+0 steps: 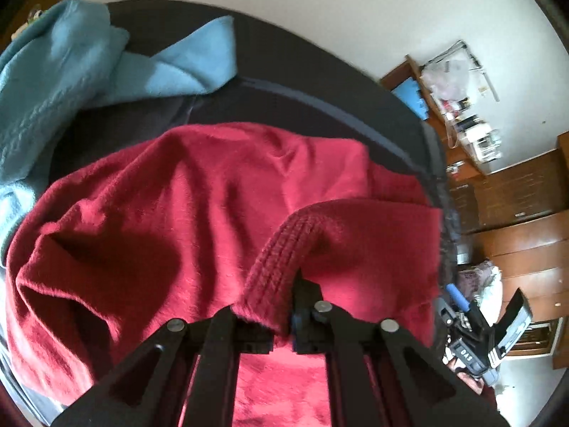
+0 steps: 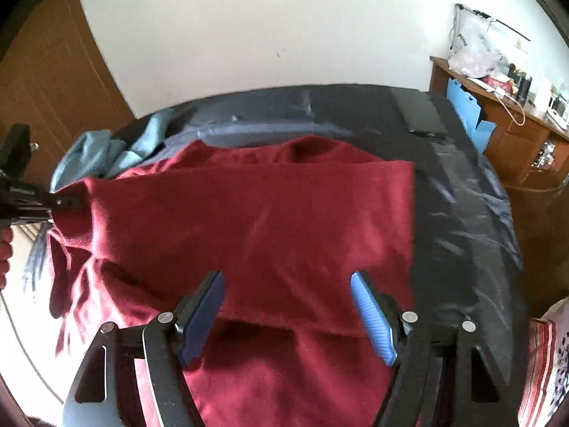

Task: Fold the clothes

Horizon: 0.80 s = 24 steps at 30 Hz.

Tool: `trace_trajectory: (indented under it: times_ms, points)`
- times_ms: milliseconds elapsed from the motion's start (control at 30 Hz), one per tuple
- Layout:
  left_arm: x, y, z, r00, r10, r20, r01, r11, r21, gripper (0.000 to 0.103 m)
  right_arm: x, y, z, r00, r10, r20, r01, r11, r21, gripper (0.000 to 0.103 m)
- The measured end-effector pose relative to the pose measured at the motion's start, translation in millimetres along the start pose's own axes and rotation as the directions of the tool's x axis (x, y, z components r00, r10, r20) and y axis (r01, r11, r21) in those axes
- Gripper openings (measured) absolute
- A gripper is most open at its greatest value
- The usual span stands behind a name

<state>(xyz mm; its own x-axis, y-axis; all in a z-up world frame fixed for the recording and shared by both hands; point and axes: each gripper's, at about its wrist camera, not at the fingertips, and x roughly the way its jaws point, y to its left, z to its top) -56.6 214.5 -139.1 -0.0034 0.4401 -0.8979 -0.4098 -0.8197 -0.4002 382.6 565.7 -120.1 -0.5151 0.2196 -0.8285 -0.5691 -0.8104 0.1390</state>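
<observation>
Lighting: daylight, fairly bright, even on the white wall [image 2: 249,35]. Overexposed glare at lower left of the right wrist view. Shadows: deep folds in the red sweater [image 1: 213,195] read near black; the tongs cast dark patches on it. Blur: slight motion softness throughout, strongest on the wooden desk [image 1: 498,195]. Distortion: heavy fisheye bending, black vignette at corners.
</observation>
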Motion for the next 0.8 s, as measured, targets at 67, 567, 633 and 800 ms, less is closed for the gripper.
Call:
trace_trajectory:
  times_ms: [67, 567, 633, 800]
  points:
    - [16, 9, 5, 0.995, 0.102, -0.024, -0.102, 0.995, -0.003, 0.038, 10, -3, -1, 0.999, -0.024, -0.022, 0.024, 1.0, -0.001, 0.075]
    - [7, -32, -14, 0.986, 0.137, 0.096, -0.148, 0.981, 0.122, 0.065, 10, 23, 19, 1.0, -0.022, 0.014, 0.022, 1.0, -0.02, 0.075]
    - [9, -60, -17, 0.992, 0.061, 0.107, -0.083, 0.974, 0.209, 0.073, 14, 43, 25, 1.0, 0.017, 0.014, -0.016, 0.997, -0.076, 0.075]
    - [61, -90, -30, 0.996, 0.075, 0.039, -0.084, 0.941, 0.329, 0.073, 48, 55, 14, 0.997, 0.005, -0.072, -0.012, 0.996, -0.093, 0.075]
